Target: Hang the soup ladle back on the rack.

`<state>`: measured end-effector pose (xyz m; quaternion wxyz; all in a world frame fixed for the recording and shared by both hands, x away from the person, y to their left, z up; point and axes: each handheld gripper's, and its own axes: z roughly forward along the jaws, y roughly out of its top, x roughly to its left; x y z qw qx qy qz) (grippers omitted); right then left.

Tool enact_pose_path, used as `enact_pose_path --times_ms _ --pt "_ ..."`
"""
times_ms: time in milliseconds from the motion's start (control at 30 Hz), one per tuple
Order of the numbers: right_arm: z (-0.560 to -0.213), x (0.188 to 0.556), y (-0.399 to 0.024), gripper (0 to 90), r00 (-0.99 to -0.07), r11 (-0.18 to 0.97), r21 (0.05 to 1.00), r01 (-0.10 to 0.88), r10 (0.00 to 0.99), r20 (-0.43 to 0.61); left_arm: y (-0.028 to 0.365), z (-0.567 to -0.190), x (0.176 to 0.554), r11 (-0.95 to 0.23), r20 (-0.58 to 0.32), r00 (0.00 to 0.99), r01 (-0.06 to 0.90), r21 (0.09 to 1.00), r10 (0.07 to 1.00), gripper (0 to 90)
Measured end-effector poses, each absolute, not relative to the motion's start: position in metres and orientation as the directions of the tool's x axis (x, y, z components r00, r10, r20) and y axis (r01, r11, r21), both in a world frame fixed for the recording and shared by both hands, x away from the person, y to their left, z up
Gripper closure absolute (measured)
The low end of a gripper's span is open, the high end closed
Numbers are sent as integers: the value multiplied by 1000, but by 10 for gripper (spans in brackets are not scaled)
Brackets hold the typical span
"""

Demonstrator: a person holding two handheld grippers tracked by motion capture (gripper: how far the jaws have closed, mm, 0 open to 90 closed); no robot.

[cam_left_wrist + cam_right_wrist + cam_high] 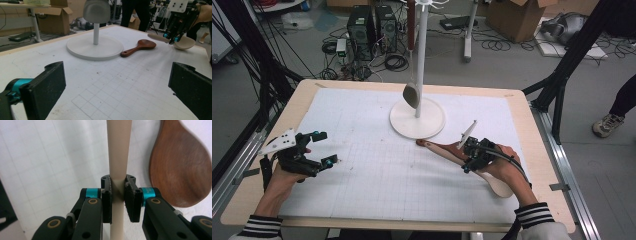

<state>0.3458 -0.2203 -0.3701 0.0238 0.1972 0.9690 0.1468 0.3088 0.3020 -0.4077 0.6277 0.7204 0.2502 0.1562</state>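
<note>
My right gripper (118, 182) is shut on the pale beige handle (117, 155) of a light wooden spoon (500, 188), held a little above the mat; its bowl (185, 43) points toward the person. Right beside it a dark brown wooden spoon (439, 147) lies flat on the mat, its bowl (180, 167) just right of my jaws. In the high view the right gripper (470, 156) sits right of centre. My left gripper (326, 147) hovers at the left of the mat, open, with nothing between its jaws (117, 85).
A white stand with a round base (398, 122) and a tall pole (421, 60) rises at the back centre of the gridded mat (377, 180). A grey spoon (411, 94) hangs from it. Boxes, cables and computer towers lie on the floor beyond the table.
</note>
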Motion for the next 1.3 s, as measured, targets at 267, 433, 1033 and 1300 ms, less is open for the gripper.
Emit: enact_pose_path --times_ms 267,433,1033,1300 --pt "-354 341 -225 788 -916 831 416 369 400 14 300 -407 308 -86 -90 826 164 983 557 17" --pt "-344 339 -229 788 -917 784 509 354 399 24 300 -407 308 -83 -91 825 165 983 557 17" --pt "-319 335 -236 788 -910 592 746 306 413 45 296 -400 309 -89 -88 829 163 983 552 17" --pt "-308 334 -221 787 -915 496 835 239 402 23 290 -385 309 -101 -67 841 143 984 537 17"
